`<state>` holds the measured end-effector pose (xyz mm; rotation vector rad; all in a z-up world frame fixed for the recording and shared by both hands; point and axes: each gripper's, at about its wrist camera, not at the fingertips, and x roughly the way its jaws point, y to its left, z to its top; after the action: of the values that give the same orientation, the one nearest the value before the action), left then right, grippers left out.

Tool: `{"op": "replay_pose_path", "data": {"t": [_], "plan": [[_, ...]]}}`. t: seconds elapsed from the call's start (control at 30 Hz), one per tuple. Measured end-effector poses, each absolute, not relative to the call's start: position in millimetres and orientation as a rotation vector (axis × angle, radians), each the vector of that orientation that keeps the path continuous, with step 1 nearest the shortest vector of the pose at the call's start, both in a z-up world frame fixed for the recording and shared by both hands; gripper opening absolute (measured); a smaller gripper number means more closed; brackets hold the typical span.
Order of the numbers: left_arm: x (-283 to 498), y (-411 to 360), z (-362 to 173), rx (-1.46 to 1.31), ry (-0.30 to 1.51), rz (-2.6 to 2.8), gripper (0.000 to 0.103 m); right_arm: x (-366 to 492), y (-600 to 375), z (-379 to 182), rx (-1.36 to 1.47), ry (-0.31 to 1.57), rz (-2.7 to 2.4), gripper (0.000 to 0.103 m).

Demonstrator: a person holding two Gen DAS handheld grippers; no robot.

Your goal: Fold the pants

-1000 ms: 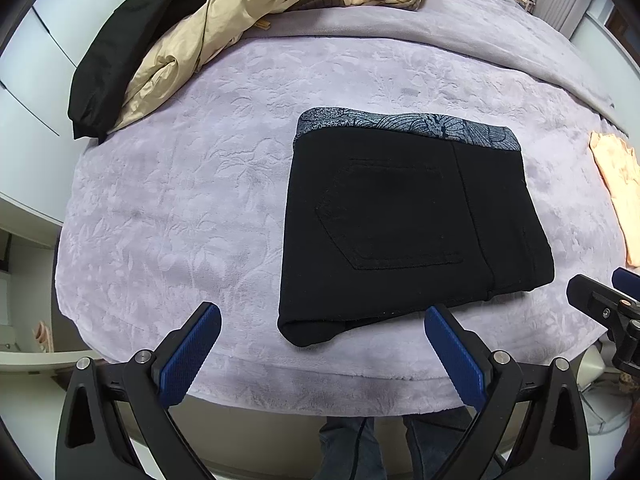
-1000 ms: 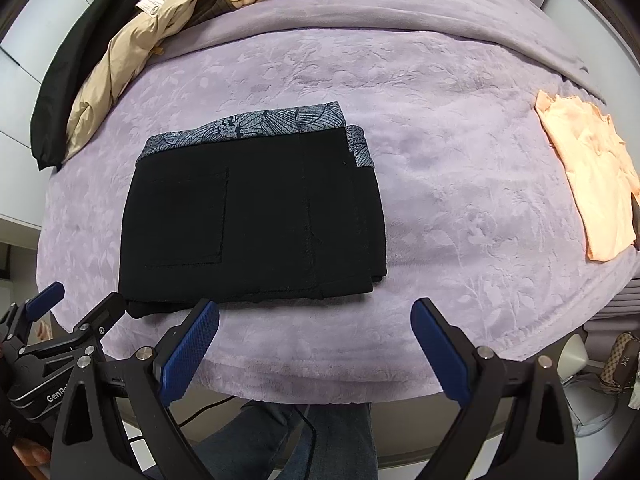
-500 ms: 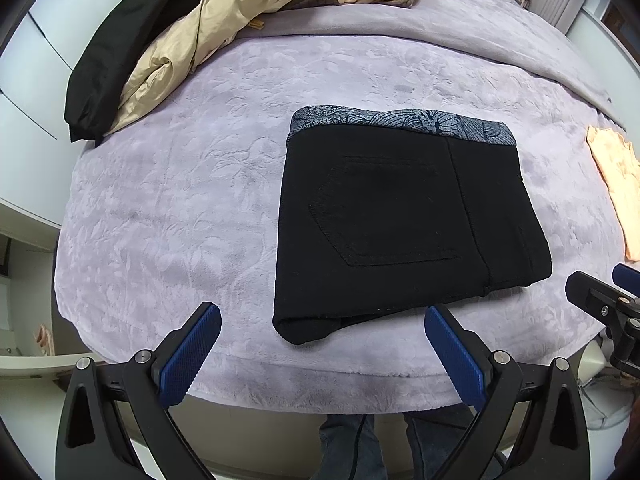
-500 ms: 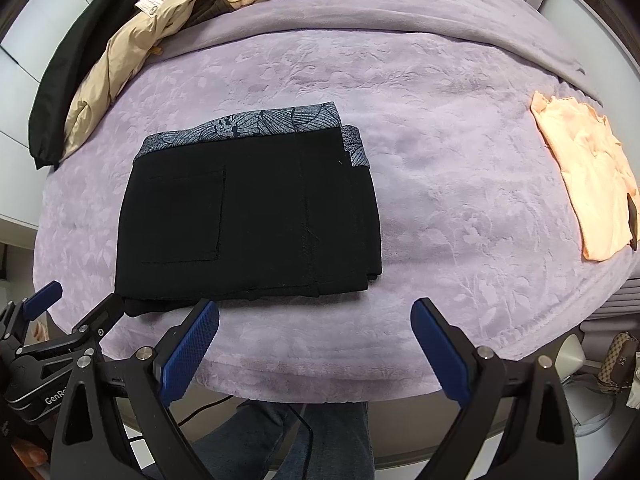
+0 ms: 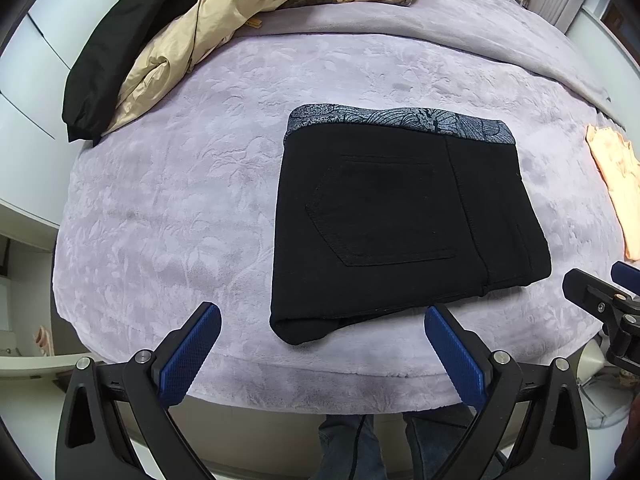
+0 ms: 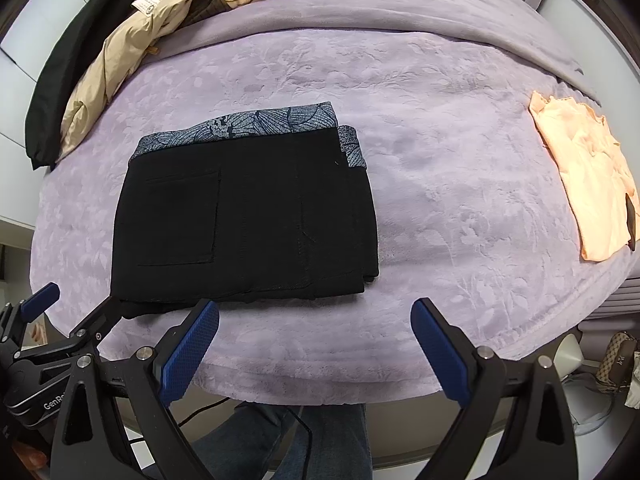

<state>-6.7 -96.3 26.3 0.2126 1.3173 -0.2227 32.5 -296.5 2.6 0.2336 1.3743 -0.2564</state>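
The black pants [image 5: 400, 224] lie folded into a compact rectangle on the purple bedspread [image 5: 180, 200], back pocket up, with a grey patterned waistband along the far edge. They also show in the right wrist view [image 6: 244, 220]. My left gripper [image 5: 320, 332] is open and empty, held just off the near edge of the bed in front of the pants. My right gripper [image 6: 316, 328] is open and empty, off the bed edge, right of the pants' near corner. Neither touches the pants.
A pile of clothes, a beige jacket [image 5: 188, 44] and a black garment [image 5: 116, 52], lies at the far left of the bed. A folded peach garment [image 6: 584, 176] lies at the right edge. A bag and cables are on the floor at the right.
Both grippers have drawn slightly back and shifted; the pants sit a little higher and more to the left in the views. The pants themselves have not moved. Both grippers stay open.
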Motion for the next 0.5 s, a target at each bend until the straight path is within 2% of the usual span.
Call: {"op": "replay_pose_path", "data": {"t": [0.5], "plan": [[-4.5,-95.6,23.5,0.225,1.310,-0.231,0.102,38.1,-287.6,-0.7,0.204,1.380,-0.248,0.098]]}}
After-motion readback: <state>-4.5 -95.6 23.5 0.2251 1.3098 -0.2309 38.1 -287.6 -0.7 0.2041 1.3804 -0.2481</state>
